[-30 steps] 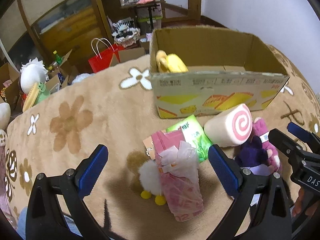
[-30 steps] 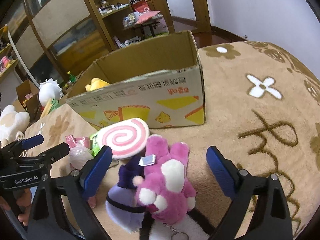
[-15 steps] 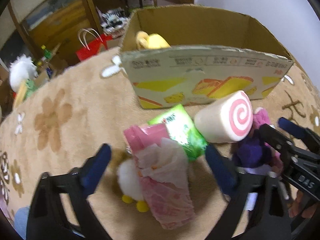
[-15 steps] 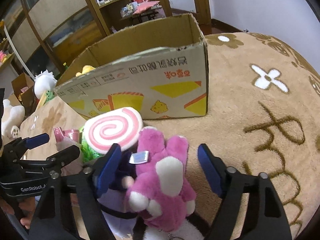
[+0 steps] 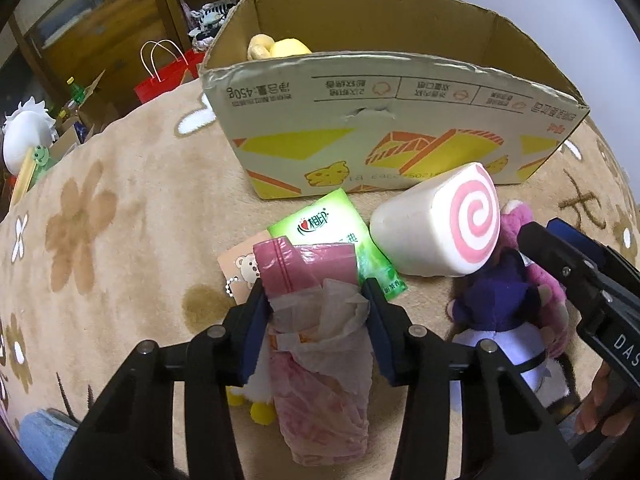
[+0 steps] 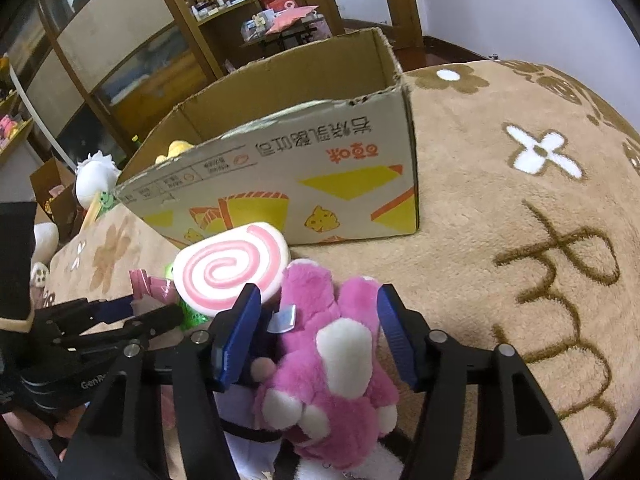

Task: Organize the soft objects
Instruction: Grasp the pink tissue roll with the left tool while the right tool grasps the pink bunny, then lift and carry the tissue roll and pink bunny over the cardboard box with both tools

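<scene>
The left gripper (image 5: 318, 312) points steeply down at the beige flowered blanket (image 5: 120, 216), its jaws closing with both blue pads against the sides of a pink plastic tissue pack (image 5: 320, 344) whose crumpled white tissue bulges between them. The right gripper (image 6: 316, 332) tilts down over a pink plush bear (image 6: 332, 344); its jaws are closing around the bear, the left pad touching the fur and the purple plush (image 6: 244, 360) beside it, the right pad seeming just at the bear's edge.

A pink-swirl roll cushion (image 5: 440, 232) lies between both grippers and the cardboard box (image 5: 392, 144). The box wall reads "450g", upside down. A yellow plush (image 5: 280, 47) sits inside. The green tissue pack (image 5: 340, 244) carries Chinese characters. The left gripper's body shows "GenRo", the right one's "DAS".
</scene>
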Demonstrator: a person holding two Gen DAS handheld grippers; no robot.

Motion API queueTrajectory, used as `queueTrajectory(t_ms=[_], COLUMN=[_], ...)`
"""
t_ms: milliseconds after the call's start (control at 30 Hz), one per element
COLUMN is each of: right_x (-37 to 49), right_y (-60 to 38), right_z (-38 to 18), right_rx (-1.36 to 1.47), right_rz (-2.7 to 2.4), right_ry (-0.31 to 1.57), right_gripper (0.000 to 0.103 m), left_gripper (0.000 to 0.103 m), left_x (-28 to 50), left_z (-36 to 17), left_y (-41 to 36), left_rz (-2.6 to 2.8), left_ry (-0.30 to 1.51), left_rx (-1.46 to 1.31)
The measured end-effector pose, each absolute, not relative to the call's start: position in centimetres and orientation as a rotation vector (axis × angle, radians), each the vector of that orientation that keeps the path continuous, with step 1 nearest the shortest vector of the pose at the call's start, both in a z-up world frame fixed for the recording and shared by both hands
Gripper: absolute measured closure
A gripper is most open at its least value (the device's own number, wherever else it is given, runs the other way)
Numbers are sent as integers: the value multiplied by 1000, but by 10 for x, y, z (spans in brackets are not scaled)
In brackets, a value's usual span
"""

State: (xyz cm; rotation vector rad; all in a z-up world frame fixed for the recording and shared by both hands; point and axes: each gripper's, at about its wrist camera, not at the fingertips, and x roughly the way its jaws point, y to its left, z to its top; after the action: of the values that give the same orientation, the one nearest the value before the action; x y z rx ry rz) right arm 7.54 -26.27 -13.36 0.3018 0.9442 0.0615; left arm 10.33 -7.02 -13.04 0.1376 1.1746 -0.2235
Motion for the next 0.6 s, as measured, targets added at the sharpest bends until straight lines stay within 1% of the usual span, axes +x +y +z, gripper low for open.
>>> queueTrajectory(t_ms=[300, 533, 567, 600], right_x=[85, 90, 90, 90], right_y=[-269, -276, -278, -278], right_z=[-144, -164, -166, -166], right_rx=[334, 436, 449, 455], right_rz=[35, 74, 78, 88], right_ry=[974, 1008, 1010, 1013], right_gripper=[39, 39, 45, 47], left_gripper=[58, 59, 59, 59], left_x=[107, 108, 109, 109], left_z=[-134, -136, -136, -136], left_y=[-72, -66, -64, -63], left_rz=[-224, -233, -234, -235], left_ry=[1174, 1172, 1171, 1170], left_rx=[145, 121, 115, 108])
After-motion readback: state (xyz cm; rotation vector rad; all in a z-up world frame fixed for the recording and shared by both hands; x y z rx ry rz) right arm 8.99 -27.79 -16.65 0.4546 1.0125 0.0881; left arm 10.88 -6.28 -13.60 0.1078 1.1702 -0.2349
